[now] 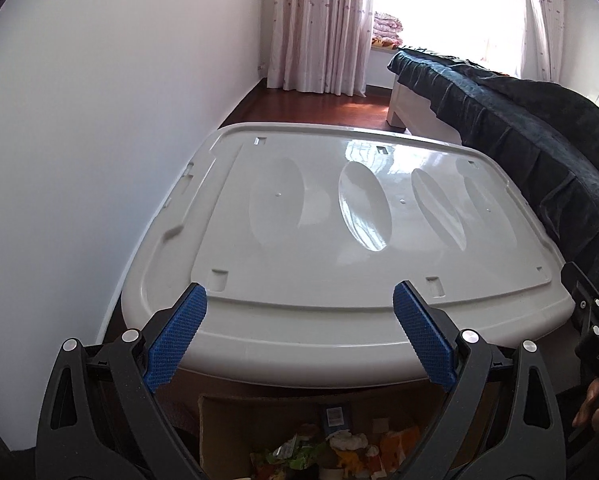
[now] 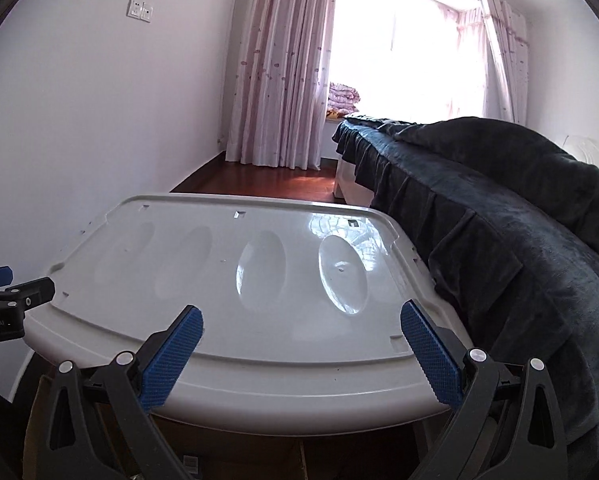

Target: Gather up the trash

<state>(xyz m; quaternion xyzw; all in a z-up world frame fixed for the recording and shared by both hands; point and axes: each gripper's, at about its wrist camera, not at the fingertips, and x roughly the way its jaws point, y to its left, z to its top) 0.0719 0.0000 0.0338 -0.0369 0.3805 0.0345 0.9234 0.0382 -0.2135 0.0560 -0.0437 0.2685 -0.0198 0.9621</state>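
Nearest item, left wrist view: left tool (image 1: 299,292), black frame with blue textured pads (image 1: 177,332), spread wide and grasping nothing. Below it, at the bottom edge: open brown cardboard box (image 1: 235,420) holding mixed trash (image 1: 331,448), crumpled green and orange wrappers, white tissue wads, a small dark printed packet. Handling, by judgement: light, soft, crushable, foil surfaces likely slippery; best pinched at a raised crease or wad, not a flat face. Beyond: large glossy grey plastic storage-bin lid (image 1: 339,220) with oval recesses, serving as the table; its top carries nothing visible. Its rounded near rim overhangs the box, so a descent should stay on the near side of that rim. White wall close on the left; bed with dark blue plush cover (image 1: 519,128) close on the right; red-brown wooden floor (image 1: 319,108) and pink patterned curtains (image 1: 319,20) beyond. Right wrist view: right tool (image 2: 301,314), same build, likewise spread and holding nothing, poised over the lid's near rim. Box top barely visible beneath; trash not seen. Left tool enters at the left edge. Open room lies chiefly forward above the lid; sideways clearance is tight.
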